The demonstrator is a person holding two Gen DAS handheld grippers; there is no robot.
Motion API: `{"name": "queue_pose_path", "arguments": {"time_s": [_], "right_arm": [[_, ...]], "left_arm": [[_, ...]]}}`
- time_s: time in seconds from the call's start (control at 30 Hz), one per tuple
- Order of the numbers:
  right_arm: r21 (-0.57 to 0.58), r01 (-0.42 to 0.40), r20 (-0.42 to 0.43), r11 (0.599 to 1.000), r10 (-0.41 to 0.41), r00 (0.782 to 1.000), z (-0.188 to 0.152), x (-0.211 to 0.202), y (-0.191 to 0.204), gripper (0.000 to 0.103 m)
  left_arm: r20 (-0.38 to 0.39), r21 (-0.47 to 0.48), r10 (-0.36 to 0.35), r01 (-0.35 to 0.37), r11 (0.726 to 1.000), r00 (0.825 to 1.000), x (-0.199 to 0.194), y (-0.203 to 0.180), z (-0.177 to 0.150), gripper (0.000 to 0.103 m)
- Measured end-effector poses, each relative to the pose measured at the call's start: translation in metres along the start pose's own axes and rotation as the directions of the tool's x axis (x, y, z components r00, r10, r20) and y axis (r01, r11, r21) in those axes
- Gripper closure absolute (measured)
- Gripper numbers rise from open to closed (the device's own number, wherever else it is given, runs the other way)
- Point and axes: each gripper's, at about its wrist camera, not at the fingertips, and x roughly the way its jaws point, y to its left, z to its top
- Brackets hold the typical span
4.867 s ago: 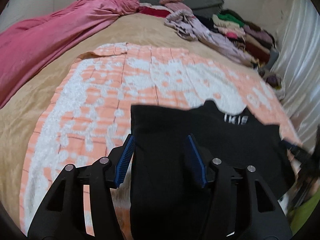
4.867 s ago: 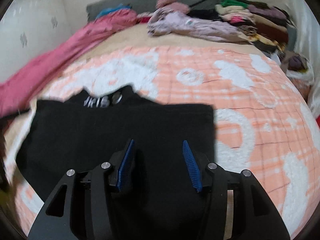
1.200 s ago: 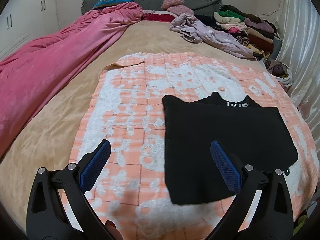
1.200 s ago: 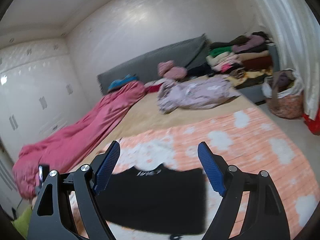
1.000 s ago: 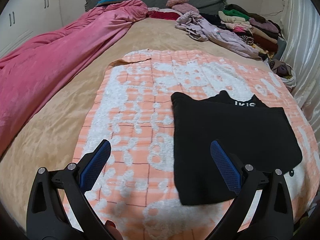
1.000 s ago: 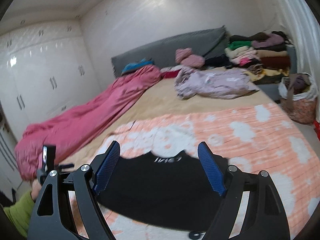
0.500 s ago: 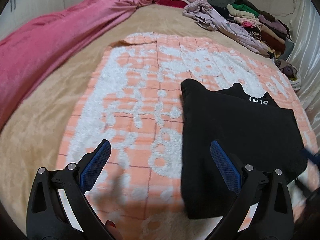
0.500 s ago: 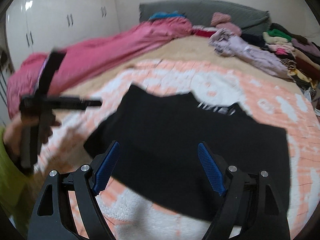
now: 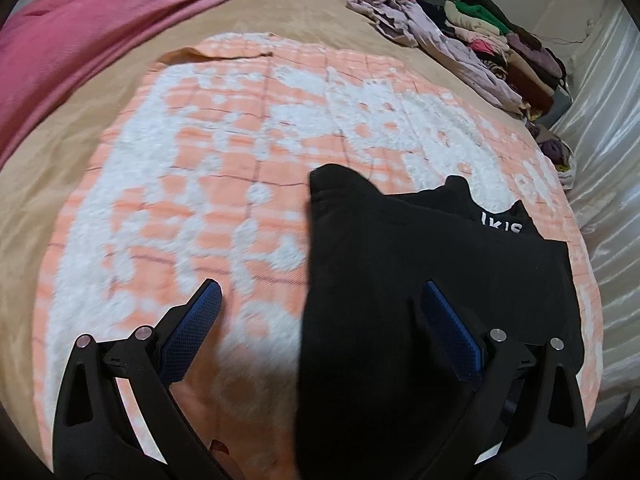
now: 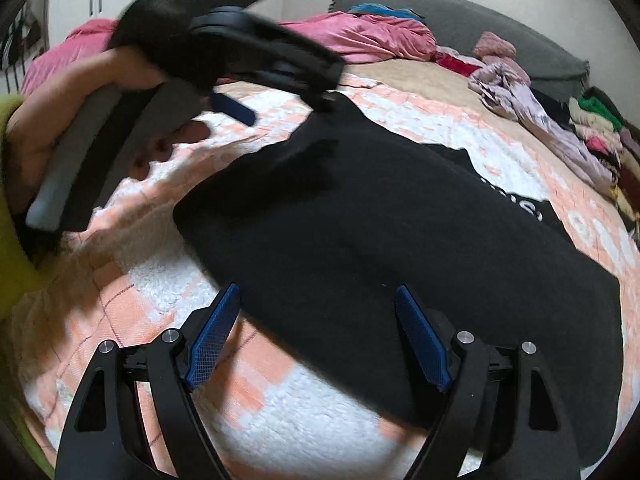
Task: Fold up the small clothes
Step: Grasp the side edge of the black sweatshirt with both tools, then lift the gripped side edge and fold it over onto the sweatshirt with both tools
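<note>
A bed covered in a tan sheet (image 9: 48, 208) fills both wrist views, with an orange-and-white plush blanket (image 9: 224, 168) spread flat over its near half. A pink duvet (image 9: 80, 28) lies bunched along the bed's left side, running to the far end, where a grey headboard cushion (image 10: 460, 12) stands against the wall. At the far right, a crumpled lilac garment (image 9: 416, 16) lies on the sheet next to a stack of folded clothes (image 9: 504, 44) in green, cream, pink and dark colours. On the right part of the blanket rests the black garment (image 9: 400, 288), folded into a rough rectangle, its neckline pointing to the far side and white lettering showing near its far right corner. The left gripper (image 9: 320, 332) points down with its blue-padded jaws spread wide; the garment's near left edge runs between them, neither pad pressing on it. The right gripper (image 10: 316, 336) is likewise spread wide, hovering over the garment's near edge with nothing pinched. In the right wrist view, the person's left hand (image 10: 80, 92), with a yellow-green sleeve (image 10: 12, 240) behind it, grasps the left tool's grey handle at the left of the frame, its black body blurred above the garment's far left corner.
</note>
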Motion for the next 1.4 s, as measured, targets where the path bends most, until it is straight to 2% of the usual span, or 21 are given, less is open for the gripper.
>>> {"name": "queue_pose_path", "arguments": {"time_s": [0.13, 0.2, 0.3, 0.37, 0.4, 0.47, 0.57, 0.67, 0.73, 0.77, 0.8, 0.83, 0.87, 0.9, 1.07, 1.23, 1.4], "right_arm": [[-0.061, -0.017, 0.010, 0.998, 0.018, 1.000, -0.001, 0.000, 0.015, 0.024], [-0.095, 0.004, 0.009, 0.995, -0.003, 1.000, -0.002, 0.002, 0.022, 0.024], [-0.145, 0.052, -0.001, 0.988, -0.053, 0.999, -0.003, 0.010, 0.030, 0.024], [-0.176, 0.064, 0.004, 0.982, -0.064, 0.998, -0.002, 0.013, 0.034, 0.024], [-0.184, 0.069, 0.006, 0.981, -0.069, 0.998, -0.001, 0.014, 0.035, 0.024], [-0.198, 0.078, 0.009, 0.977, -0.078, 0.997, 0.001, 0.017, 0.035, 0.024], [-0.202, 0.104, 0.015, 0.974, -0.103, 0.995, 0.002, 0.020, 0.034, 0.025], [-0.190, 0.122, 0.025, 0.974, -0.120, 0.992, 0.005, 0.023, 0.029, 0.040], [-0.163, 0.118, 0.032, 0.980, -0.114, 0.993, 0.007, 0.023, 0.023, 0.062], [-0.144, 0.102, 0.038, 0.984, -0.098, 0.994, 0.008, 0.021, 0.019, 0.066], [-0.120, 0.077, 0.046, 0.990, -0.072, 0.996, 0.010, 0.019, 0.014, 0.077], [-0.093, 0.037, 0.052, 0.995, -0.032, 0.998, 0.011, 0.017, 0.010, 0.088], [-0.061, -0.009, 0.059, 0.998, 0.013, 0.998, 0.012, 0.015, 0.005, 0.089], [-0.028, -0.039, 0.068, 0.999, 0.041, 0.997, 0.013, 0.013, -0.001, 0.090], [0.088, -0.118, 0.115, 0.989, 0.108, 0.988, 0.013, 0.004, -0.021, 0.094], [0.153, -0.128, 0.201, 0.980, 0.096, 0.975, 0.011, -0.025, -0.036, 0.095], [0.229, -0.102, 0.271, 0.968, 0.038, 0.962, 0.008, -0.056, -0.063, 0.095]], "left_arm": [[-0.037, -0.016, -0.018, 0.017, 1.000, 0.999, 0.019, -0.001, 0.006, 0.010], [-0.046, -0.008, -0.016, 0.016, 1.000, 0.999, 0.024, -0.002, 0.006, 0.014], [-0.044, -0.005, -0.038, 0.038, 0.999, 0.998, 0.026, -0.005, 0.008, 0.026], [-0.034, -0.012, -0.057, 0.056, 0.998, 0.998, 0.026, -0.007, 0.008, 0.037], [-0.030, -0.013, -0.062, 0.062, 0.998, 0.998, 0.026, -0.009, 0.008, 0.040], [-0.031, -0.012, -0.094, 0.093, 0.996, 0.995, 0.027, -0.011, 0.008, 0.055], [-0.037, -0.006, -0.117, 0.117, 0.993, 0.992, 0.029, -0.014, 0.010, 0.057], [-0.053, -0.041, -0.146, 0.144, 0.989, 0.988, 0.036, -0.009, 0.011, 0.056], [-0.047, -0.084, -0.164, 0.159, 0.984, 0.985, 0.038, -0.004, 0.012, 0.056], [-0.041, -0.092, -0.162, 0.157, 0.983, 0.986, 0.037, -0.005, 0.011, 0.058], [-0.037, -0.092, -0.158, 0.155, 0.984, 0.987, 0.037, -0.006, 0.011, 0.062], [-0.032, -0.096, -0.165, 0.161, 0.982, 0.986, 0.035, -0.008, 0.010, 0.072], [-0.027, -0.108, -0.177, 0.173, 0.979, 0.984, 0.033, -0.009, 0.010, 0.084], [-0.025, -0.125, -0.197, 0.193, 0.973, 0.980, 0.031, -0.010, 0.010, 0.088], [-0.027, -0.110, -0.175, 0.171, 0.979, 0.984, 0.019, -0.025, 0.013, 0.090], [0.005, -0.104, -0.185, 0.185, 0.977, 0.983, -0.004, -0.047, 0.020, 0.090], [0.028, -0.045, -0.195, 0.196, 0.980, 0.980, -0.029, -0.093, 0.030, 0.090]]}}
